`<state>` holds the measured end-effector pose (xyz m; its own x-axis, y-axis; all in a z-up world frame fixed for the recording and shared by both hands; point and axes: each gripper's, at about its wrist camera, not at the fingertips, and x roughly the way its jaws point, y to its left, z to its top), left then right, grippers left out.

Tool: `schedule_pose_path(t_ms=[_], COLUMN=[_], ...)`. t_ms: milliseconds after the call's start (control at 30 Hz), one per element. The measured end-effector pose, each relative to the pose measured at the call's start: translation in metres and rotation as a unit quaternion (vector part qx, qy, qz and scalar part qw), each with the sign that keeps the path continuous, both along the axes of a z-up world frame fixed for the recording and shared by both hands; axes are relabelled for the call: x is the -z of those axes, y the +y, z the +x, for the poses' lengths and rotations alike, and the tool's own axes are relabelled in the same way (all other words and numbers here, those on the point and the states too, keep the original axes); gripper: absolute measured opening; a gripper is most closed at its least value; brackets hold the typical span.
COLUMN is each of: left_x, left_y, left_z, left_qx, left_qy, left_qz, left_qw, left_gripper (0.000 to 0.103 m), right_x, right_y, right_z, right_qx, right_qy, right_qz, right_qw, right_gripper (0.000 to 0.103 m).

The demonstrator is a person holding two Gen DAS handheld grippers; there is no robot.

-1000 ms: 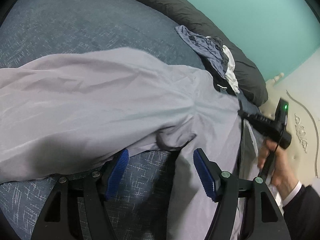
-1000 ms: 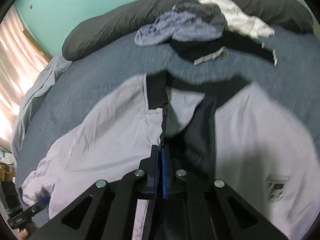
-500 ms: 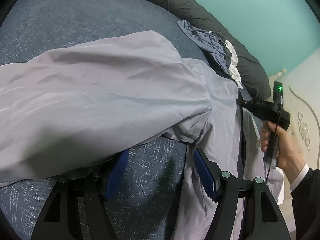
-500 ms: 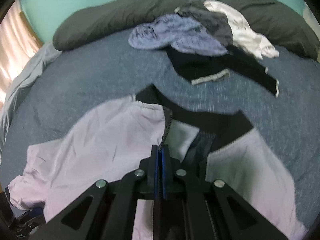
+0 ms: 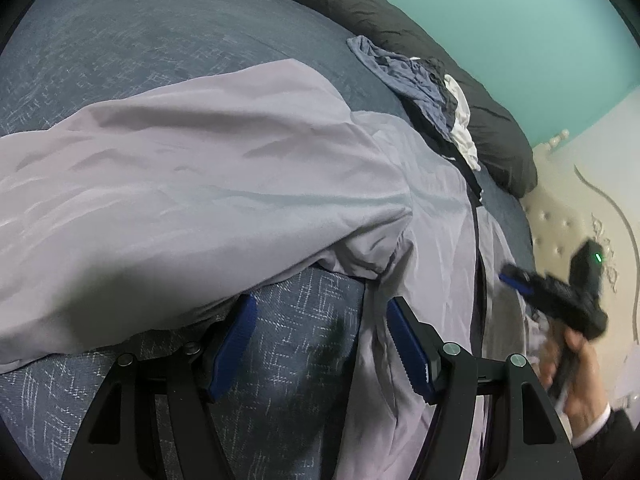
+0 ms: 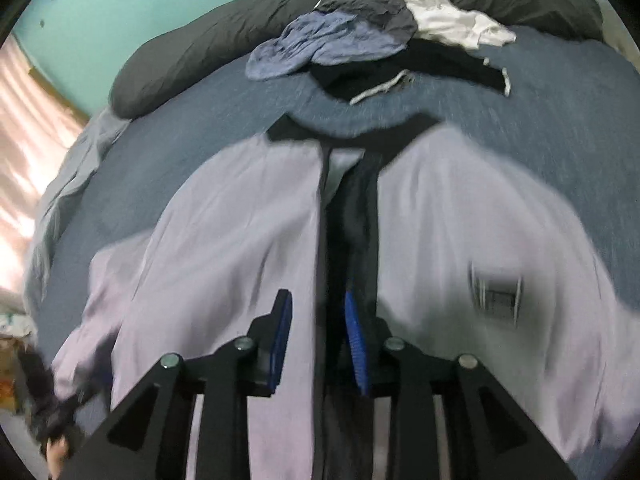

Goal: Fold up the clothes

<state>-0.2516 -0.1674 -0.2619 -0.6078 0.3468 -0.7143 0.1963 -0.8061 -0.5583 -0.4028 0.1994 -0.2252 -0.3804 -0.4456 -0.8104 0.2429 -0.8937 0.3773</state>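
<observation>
**Right claw parting over the open jacket front**

While its blue pads draw apart, the right claw (image 6: pixel 318 344) stands over the pale lilac zip-front jacket with black collar (image 6: pixel 240 216), the jacket's dark zip edge lying between the pads without being pressed. Left of that jacket front, the left claw (image 5: pixel 322 350) is spread wide with nothing gripped; bare bed shows between its pads, and the jacket's sleeve (image 5: pixel 180 200) drapes just beyond them. Spread flat, the jacket lies on the blue-grey speckled bed (image 6: pixel 180 120), collar toward a heap of crumpled blue, dark and white clothes (image 6: pixel 360 28). Beyond that heap, away from the jacket, lies a long dark grey bolster (image 6: pixel 200 56) against a teal wall (image 6: pixel 120 8).
</observation>
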Motion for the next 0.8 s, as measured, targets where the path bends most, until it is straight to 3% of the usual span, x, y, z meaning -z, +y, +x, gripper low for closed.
schedule_pose_path(t_ms=[200,367,533,800], left_x=[-0.011,-0.02,-0.031,-0.033], left_y=[0.004,0.009,0.017,0.043], left_z=[0.008,0.023,0.045,0.09], left_qx=[0.007,0.021,0.055,0.129], left_qy=[0.001,-0.016,-0.038,-0.093], left_qz=[0.0,0.001,-0.004,-0.02], left_qw=[1.0,0.9997,0.9977,0.987], left_gripper=[0.071,0.071,0.071,0.071], right_x=[0.005,0.015,0.022,0.006], right_y=[0.013,0.013,0.017,0.025], right_z=[0.08,0.135,0.169,0.203], right_qx=[-0.026,-0.061,-0.063,-0.039], right_qy=[-0.046,-0.074,-0.106,-0.101], right_qz=[-0.04,-0.008,-0.011,-0.012], right_qw=[0.998,0.995,0.992,0.994], right_gripper=[0.027,0.028,0.028,0.028])
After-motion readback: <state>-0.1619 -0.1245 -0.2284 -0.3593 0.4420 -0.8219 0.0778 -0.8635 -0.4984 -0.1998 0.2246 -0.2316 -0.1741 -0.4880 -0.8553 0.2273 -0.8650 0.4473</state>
